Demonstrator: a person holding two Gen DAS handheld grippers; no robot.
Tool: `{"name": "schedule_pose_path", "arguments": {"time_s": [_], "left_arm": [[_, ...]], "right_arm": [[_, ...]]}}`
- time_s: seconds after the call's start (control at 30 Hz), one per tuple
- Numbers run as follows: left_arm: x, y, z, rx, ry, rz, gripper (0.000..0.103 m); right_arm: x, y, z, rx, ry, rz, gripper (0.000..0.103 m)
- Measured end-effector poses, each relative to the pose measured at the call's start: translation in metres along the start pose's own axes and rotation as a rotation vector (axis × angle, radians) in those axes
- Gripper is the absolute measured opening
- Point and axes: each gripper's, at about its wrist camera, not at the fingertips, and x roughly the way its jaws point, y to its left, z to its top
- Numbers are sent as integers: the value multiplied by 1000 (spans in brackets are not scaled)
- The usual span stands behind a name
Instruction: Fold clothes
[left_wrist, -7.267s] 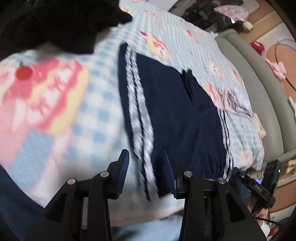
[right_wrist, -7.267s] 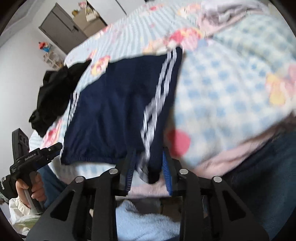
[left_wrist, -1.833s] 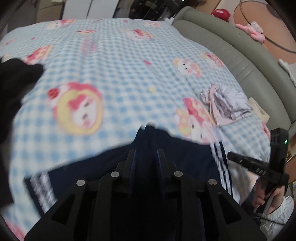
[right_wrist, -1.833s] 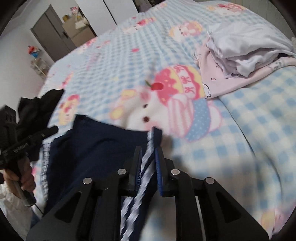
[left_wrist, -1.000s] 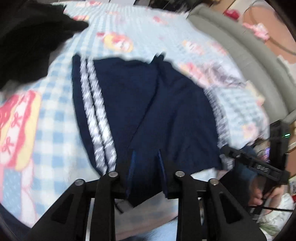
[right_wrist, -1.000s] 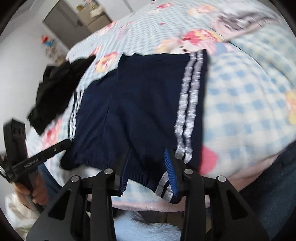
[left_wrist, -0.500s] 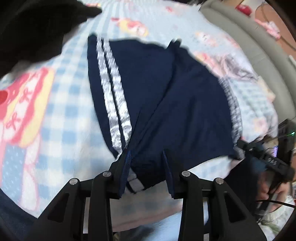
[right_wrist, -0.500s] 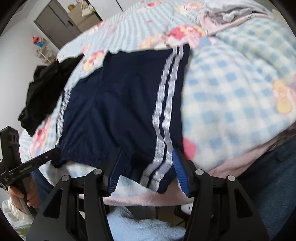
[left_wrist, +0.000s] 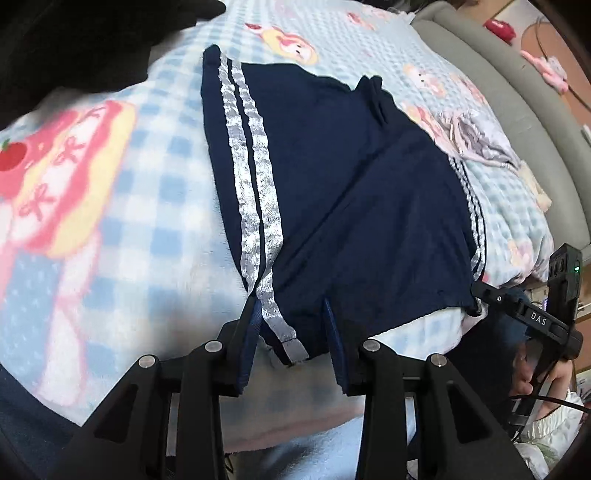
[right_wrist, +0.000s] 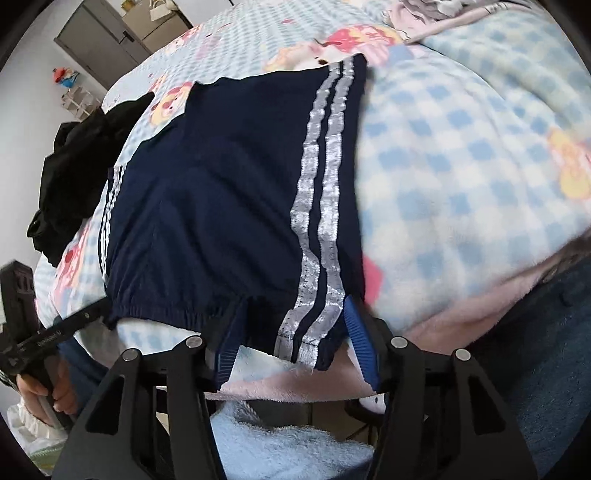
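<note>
Navy shorts (left_wrist: 332, 166) with silver side stripes lie spread flat on the blue checked cartoon blanket (left_wrist: 110, 184), waistband toward me at the near edge. My left gripper (left_wrist: 291, 332) stands open, its blue pads either side of the left striped waistband corner without clamping it. In the right wrist view the same shorts (right_wrist: 229, 184) lie flat, and my right gripper (right_wrist: 295, 343) is open around the right striped waistband corner. Each view shows the other gripper: the right one (left_wrist: 532, 317) and the left one (right_wrist: 48, 339), each held in a hand.
A black garment pile (left_wrist: 92, 37) sits beyond the shorts on the left, also the black pile (right_wrist: 81, 166). Pale folded clothes (left_wrist: 472, 136) lie at the far right by the grey padded bed edge (left_wrist: 517, 92). A person's dark jeans (right_wrist: 535, 350) and a light blue towel (right_wrist: 295, 443) are below.
Both grippers, shut on the shorts 1.8 s ago, drew them back to the near edge and opened. The shorts now lie flat and the jaws stand wider than half a second ago.
</note>
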Motion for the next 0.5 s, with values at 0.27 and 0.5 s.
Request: {"name": "schedule_pose_path", "arguments": {"time_s": [0.27,0.5], "left_arm": [[-6,-44,14,88,-70,-147,36],[29,-38,-2,25,56,-126,37]], "right_arm": [[5,-2,1,13,16,34,37],[5,-9,1,48,20,54,38]]}}
